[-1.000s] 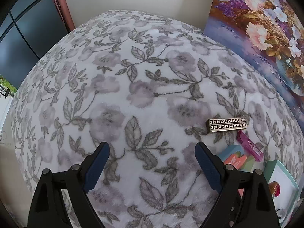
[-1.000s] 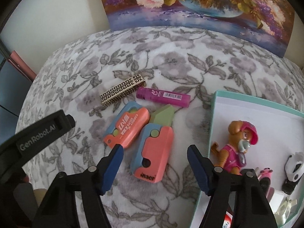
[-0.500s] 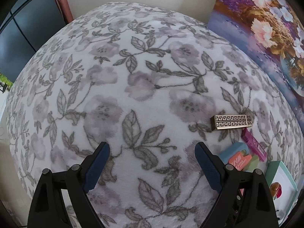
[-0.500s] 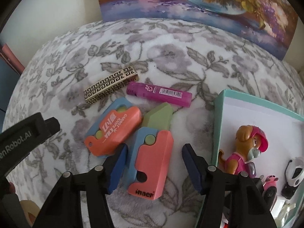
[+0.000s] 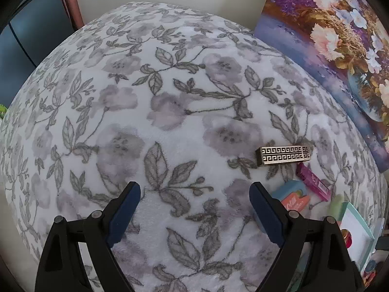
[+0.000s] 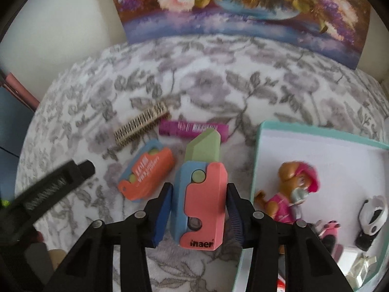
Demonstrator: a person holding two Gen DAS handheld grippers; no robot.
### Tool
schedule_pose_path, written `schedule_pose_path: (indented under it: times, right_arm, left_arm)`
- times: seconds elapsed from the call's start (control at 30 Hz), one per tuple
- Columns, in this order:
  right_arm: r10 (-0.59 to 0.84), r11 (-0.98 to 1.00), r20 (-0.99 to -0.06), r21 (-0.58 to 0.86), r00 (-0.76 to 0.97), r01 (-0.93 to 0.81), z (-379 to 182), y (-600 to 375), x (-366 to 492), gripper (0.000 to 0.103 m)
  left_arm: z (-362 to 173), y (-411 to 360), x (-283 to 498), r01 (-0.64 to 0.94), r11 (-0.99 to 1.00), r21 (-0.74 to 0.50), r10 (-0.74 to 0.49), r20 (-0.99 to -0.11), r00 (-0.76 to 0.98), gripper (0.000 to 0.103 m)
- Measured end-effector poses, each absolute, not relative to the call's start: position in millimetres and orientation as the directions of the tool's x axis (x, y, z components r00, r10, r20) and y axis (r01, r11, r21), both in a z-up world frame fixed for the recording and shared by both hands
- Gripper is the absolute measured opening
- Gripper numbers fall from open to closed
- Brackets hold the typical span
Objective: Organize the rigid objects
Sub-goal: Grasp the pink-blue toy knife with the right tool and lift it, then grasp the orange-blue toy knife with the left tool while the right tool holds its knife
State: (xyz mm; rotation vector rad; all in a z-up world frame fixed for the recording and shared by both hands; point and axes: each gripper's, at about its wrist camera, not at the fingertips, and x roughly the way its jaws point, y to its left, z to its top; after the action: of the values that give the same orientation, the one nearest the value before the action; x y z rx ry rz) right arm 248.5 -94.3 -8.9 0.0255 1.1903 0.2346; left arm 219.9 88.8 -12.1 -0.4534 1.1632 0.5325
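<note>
The right gripper [image 6: 199,209] is closing its jaws on one coral-and-blue toy knife [image 6: 203,202] with a green blade. The dark blue pads stand against both sides of the handle, and the toy looks lifted a little off the floral blanket [image 6: 243,77], though blur keeps this uncertain.

The left gripper [image 5: 194,209] hangs with its jaws wide apart and nothing between them, over a bare stretch of the blanket.

Count of loose items on the blanket:
- One second toy knife [image 6: 147,175], orange and blue, folded, just left of the held one.
- One magenta lighter [image 6: 193,130], lying crosswise beyond the green blade tip.
- One gold-and-black patterned bar [image 6: 142,124], tilted, just left of the magenta lighter.

One teal-rimmed box [image 6: 318,131] with a white floor sits toward the blanket's right edge. Count of its contents that can be made out:
- One puppy figure [image 6: 291,189] in pink, near the box's left wall.
- One panda-shaped item [image 6: 372,219] toward its right wall.
- One small pink item [image 6: 328,231] between them.
Further pieces at the box's near corner are too blurred to count.

One flower painting [image 6: 243,7] leans along the blanket's far edge.
</note>
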Motion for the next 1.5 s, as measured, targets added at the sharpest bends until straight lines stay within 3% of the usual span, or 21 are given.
schedule_pose_path:
  times: [0.57,0.83,1.2,1.37,1.5]
  right_arm:
    - [0.164,0.979,-0.868,0.201,0.468,0.030,50,-194,254,0.047]
    - [0.168,0.970,-0.879,0.227,0.447,0.082,41,-219,254,0.047]
    - [0.160,0.975,-0.886,0.211,0.434,0.071,40,-216,253,0.047]
    - [0.156,0.977,-0.888,0.204,0.432,0.066,41,-215,253,0.047]
    - [0.156,0.977,-0.889,0.203,0.431,0.065,42,-216,252,0.047]
  left_arm:
    - [-11,37,241,-0.410,0.897,-0.166,0.009,-0.919,0.393,0.091]
    - [-21,15,246,-0.335,0.937,-0.096,0.043,-0.922,0.384,0.090]
    - [-27,8,246,-0.291,0.954,-0.072,0.058,-0.908,0.414,0.078]
    - [-24,-3,248,-0.240,0.969,-0.053,0.054,-0.907,0.417,0.062]
    - [-24,-8,248,-0.217,0.976,-0.015,0.077,-0.909,0.411,0.057]
